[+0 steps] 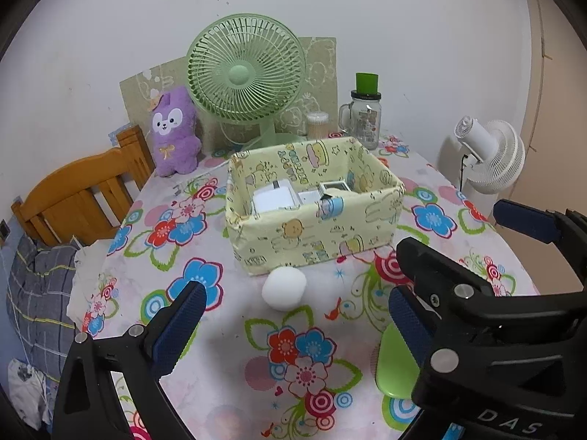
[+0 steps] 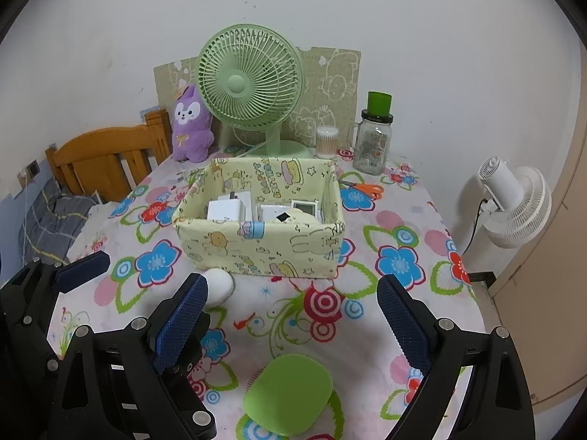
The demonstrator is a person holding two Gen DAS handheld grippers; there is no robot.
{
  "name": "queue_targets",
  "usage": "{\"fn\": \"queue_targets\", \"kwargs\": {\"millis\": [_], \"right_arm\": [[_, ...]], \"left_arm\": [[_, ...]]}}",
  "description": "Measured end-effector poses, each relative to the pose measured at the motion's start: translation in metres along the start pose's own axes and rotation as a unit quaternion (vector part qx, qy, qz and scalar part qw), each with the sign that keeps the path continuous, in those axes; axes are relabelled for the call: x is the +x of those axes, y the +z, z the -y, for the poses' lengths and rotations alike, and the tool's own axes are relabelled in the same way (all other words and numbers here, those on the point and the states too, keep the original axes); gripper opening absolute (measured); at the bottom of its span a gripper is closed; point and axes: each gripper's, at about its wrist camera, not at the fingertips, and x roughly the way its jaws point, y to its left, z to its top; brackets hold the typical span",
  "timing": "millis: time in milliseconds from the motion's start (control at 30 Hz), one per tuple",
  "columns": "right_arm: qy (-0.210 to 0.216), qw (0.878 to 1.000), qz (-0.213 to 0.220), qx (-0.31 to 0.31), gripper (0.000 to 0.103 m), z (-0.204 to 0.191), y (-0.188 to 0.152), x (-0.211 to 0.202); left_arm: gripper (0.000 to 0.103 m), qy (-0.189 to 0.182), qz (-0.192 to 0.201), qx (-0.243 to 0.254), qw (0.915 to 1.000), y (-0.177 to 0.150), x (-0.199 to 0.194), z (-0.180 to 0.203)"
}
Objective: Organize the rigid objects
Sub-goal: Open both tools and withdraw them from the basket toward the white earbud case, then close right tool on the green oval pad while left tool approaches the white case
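Looking along your left gripper (image 1: 293, 315), you have its blue pads spread wide with nothing between them, and the white ball (image 1: 284, 288) sits on the tablecloth (image 1: 227, 330) straight ahead, centred in the gap and a little beyond the fingertips. Just past the ball, almost touching it, stands the yellow fabric box (image 1: 312, 242), which already holds some white boxy items. The ball is round (so no long axis to line up with); a straight push forward should bring the pads to either side of it. The green oval object (image 1: 394, 366) shows at lower right, partly hidden under the right gripper's finger, so it lies off to your right side.

From your right gripper (image 2: 290, 315), the jaws likewise stand wide apart and empty. The green oval object (image 2: 290, 392) lies flat on the cloth directly below the gap, nearer the camera than the fingertips, its longer side running roughly across the view. The white ball (image 2: 220, 286) peeks out behind the left pad, well off this gripper's line. I judge each hand to be nearer its own target: left for the ball, right for the green piece, with the yellow fabric box (image 2: 256, 249) ahead of both.
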Motion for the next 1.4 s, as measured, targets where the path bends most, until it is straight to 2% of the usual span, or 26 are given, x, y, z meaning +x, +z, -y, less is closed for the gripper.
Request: {"fn": "queue_targets", "kwargs": {"millis": [567,933,1400], "right_arm": [[-0.011,1.000,-0.012,-0.009,0.095,-0.005,-0.031,0.025],[0.004,0.999,-0.042,0.014,0.095,-0.006,-0.060,0.040],[-0.033,0.996,-0.081,0.030,0.095,-0.009,-0.090,0.052]], "left_arm": [[0.101,-0.011,-0.024,0.005,0.9996,-0.030,0.031,0.000],[0.101,-0.017,-0.044,0.002,0.9989,-0.058,0.042,-0.003],[0.101,-0.013,-0.076,-0.007,0.9970,-0.087,0.054,-0.004]]}}
